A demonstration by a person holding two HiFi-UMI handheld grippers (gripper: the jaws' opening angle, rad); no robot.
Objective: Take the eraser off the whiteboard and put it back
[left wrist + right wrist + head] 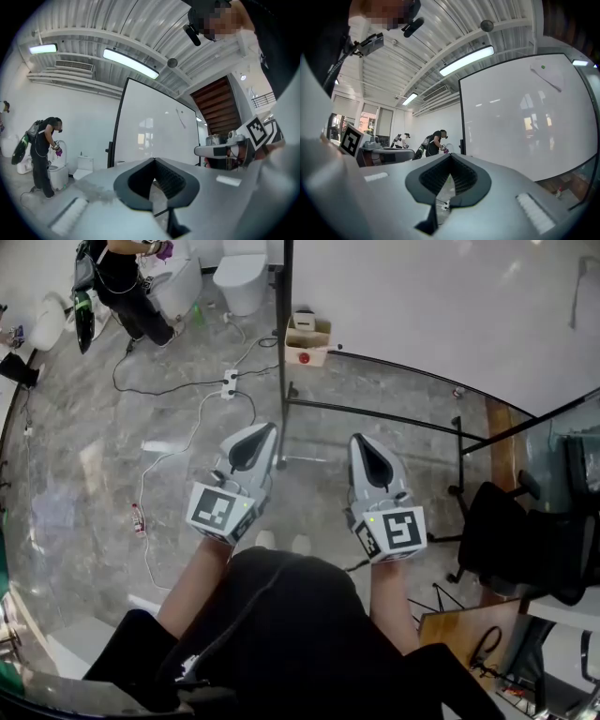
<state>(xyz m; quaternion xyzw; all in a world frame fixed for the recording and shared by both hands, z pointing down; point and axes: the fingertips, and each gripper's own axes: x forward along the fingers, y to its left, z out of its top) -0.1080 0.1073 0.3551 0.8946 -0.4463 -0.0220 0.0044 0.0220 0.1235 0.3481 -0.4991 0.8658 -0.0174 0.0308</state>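
The whiteboard stands ahead of me at the upper right, on a black stand. It fills the right gripper view and the middle of the left gripper view. A thin slanted grey item with a green dot above it sits high on the board; I cannot tell whether it is the eraser. My left gripper and right gripper are held level, side by side over the floor and short of the board. Both are shut and hold nothing.
A person stands at the far left beside white toilets. On the floor lie a cardboard box, a power strip with cables and a small bottle. A black chair is on my right.
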